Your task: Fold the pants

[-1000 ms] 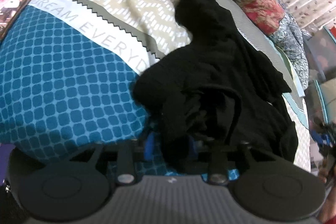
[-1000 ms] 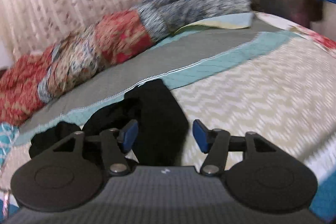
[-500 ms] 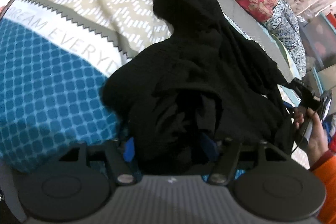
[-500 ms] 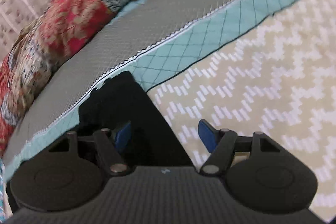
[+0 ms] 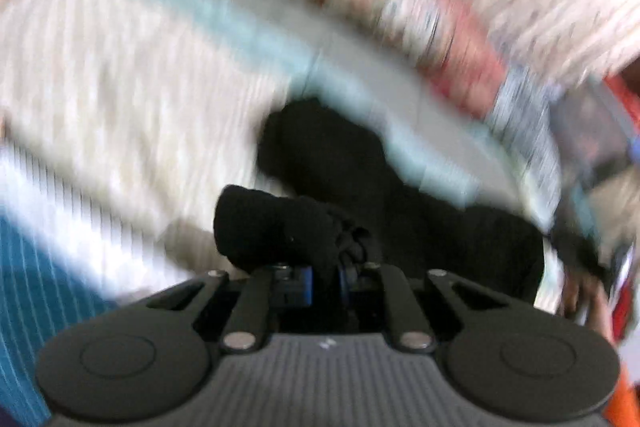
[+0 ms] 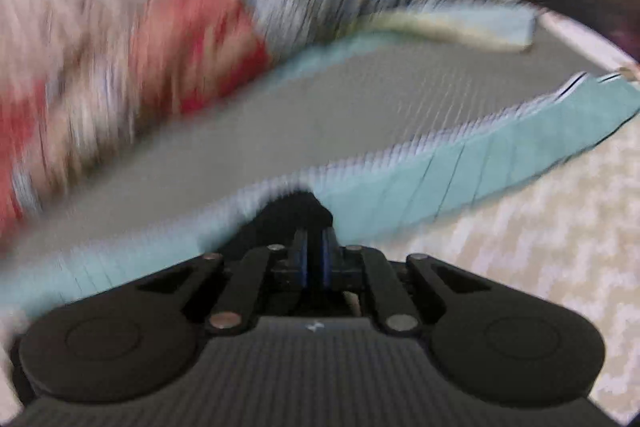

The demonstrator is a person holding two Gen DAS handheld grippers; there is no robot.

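While both views smear with motion, the grip itself reads plainly enough.

Pants: the black pants (image 5: 420,211) lie bunched on the bed (image 5: 120,75), trailing away from the left tongs toward the teal band near the far edge of the bedspread.

Long axis: judged to run across the bed between the two grips, though blur hides the middle.

Left tongs: the left tongs (image 5: 325,281) are clamped on a thick wad of the cloth.

Right tongs: the right tongs (image 6: 315,261) are pinched on a narrow black tip of the pants (image 6: 294,217), over the teal band.

Nearer hand: left, since the bulk sits just beyond it.

Beyond: patterned pillows (image 6: 168,39) line the far edge.
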